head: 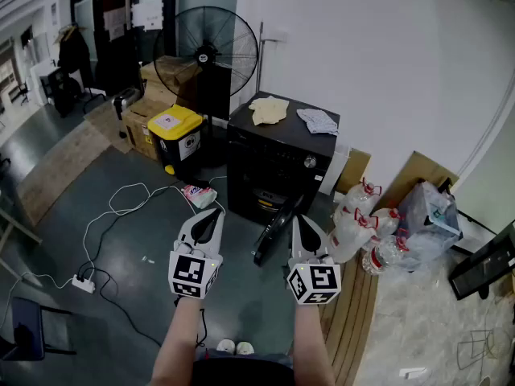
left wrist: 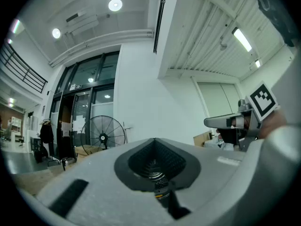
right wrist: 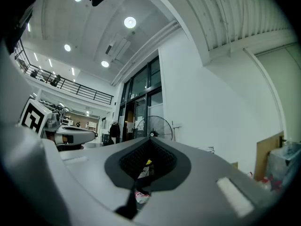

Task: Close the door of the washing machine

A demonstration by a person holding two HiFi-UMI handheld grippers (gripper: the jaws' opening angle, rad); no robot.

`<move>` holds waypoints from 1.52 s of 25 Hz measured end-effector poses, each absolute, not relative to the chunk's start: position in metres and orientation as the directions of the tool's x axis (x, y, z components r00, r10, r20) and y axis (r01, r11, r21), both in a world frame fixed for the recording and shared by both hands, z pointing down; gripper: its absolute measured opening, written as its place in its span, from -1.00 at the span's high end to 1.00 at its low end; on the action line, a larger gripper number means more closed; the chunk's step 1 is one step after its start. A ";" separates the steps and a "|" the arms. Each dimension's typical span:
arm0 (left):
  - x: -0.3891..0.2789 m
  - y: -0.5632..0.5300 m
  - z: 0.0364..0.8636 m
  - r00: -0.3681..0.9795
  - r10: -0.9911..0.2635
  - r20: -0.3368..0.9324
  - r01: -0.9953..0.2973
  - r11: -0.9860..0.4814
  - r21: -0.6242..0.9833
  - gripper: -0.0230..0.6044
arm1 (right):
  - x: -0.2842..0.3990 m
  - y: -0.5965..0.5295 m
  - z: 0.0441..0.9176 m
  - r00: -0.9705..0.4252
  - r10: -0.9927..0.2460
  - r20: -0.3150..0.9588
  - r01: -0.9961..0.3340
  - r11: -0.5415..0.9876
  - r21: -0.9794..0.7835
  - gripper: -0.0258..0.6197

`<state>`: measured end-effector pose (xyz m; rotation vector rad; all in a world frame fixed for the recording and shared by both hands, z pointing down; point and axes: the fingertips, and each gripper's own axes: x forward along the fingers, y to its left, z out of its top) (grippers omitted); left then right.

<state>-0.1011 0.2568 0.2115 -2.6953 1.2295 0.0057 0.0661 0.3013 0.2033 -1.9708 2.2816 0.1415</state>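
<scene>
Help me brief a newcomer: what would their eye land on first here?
The black washing machine against the white wall, its door hanging open at the front. Behind it to the left stands a big fan, and in the foreground the left gripper and right gripper point toward it.

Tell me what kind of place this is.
Probably a workshop or storage corner, not a home laundry: the washing machine stands on bare floor among cardboard boxes, a pedestal fan and trailing cables.

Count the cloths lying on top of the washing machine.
2, both atop the washing machine: a beige cloth at left, a pale bluish cloth at right. None looks hidden.
</scene>
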 end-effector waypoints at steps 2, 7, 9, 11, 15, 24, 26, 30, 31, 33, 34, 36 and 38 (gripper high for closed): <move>-0.101 0.257 0.211 0.659 -0.748 -0.077 -0.749 -0.643 -0.162 0.93 | 0.066 0.302 0.203 -0.143 -0.978 -0.155 -0.989 0.146 -0.013 0.90; -0.100 0.257 0.211 0.660 -0.748 -0.076 -0.748 -0.644 -0.161 0.93 | 0.066 0.301 0.203 -0.144 -0.977 -0.155 -0.989 0.149 -0.018 0.90; -0.100 0.257 0.211 0.660 -0.748 -0.074 -0.748 -0.644 -0.159 0.93 | 0.066 0.301 0.204 -0.145 -0.977 -0.154 -0.989 0.150 -0.020 0.90; -0.099 0.257 0.212 0.660 -0.748 -0.074 -0.748 -0.644 -0.157 0.93 | 0.068 0.301 0.205 -0.142 -0.978 -0.153 -0.989 0.147 -0.024 0.90; -0.098 0.258 0.216 0.658 -0.750 -0.068 -0.750 -0.645 -0.150 0.93 | 0.071 0.302 0.211 -0.141 -0.979 -0.146 -0.988 0.147 -0.037 0.90; -0.098 0.259 0.219 0.659 -0.751 -0.053 -0.749 -0.646 -0.148 0.93 | 0.063 0.300 0.213 -0.195 -0.969 -0.150 -0.977 0.205 -0.054 0.44; -0.100 0.258 0.220 0.654 -0.755 -0.052 -0.753 -0.642 -0.145 0.93 | 0.061 0.299 0.212 -0.209 -0.964 -0.165 -0.974 0.221 -0.057 0.19; -0.104 0.255 0.222 0.640 -0.766 -0.050 -0.764 -0.630 -0.138 0.93 | 0.060 0.296 0.213 -0.227 -0.959 -0.171 -0.969 0.239 -0.056 -0.09; -0.105 0.254 0.222 0.637 -0.769 -0.048 -0.767 -0.627 -0.136 0.93 | 0.061 0.294 0.214 -0.229 -0.958 -0.170 -0.969 0.242 -0.058 -0.11; -0.105 0.251 0.223 0.632 -0.773 -0.046 -0.771 -0.622 -0.136 0.93 | 0.063 0.291 0.215 -0.232 -0.958 -0.166 -0.968 0.245 -0.061 -0.16; -0.106 0.250 0.223 0.630 -0.776 -0.046 -0.773 -0.620 -0.136 0.93 | 0.064 0.289 0.217 -0.233 -0.958 -0.165 -0.967 0.247 -0.064 -0.17; -0.105 0.247 0.224 0.624 -0.780 -0.046 -0.778 -0.614 -0.136 0.93 | 0.067 0.286 0.219 -0.235 -0.958 -0.164 -0.966 0.249 -0.071 -0.18; -0.105 0.247 0.224 0.617 -0.785 -0.050 -0.783 -0.607 -0.136 0.93 | 0.071 0.282 0.223 -0.241 -0.957 -0.163 -0.964 0.256 -0.077 -0.19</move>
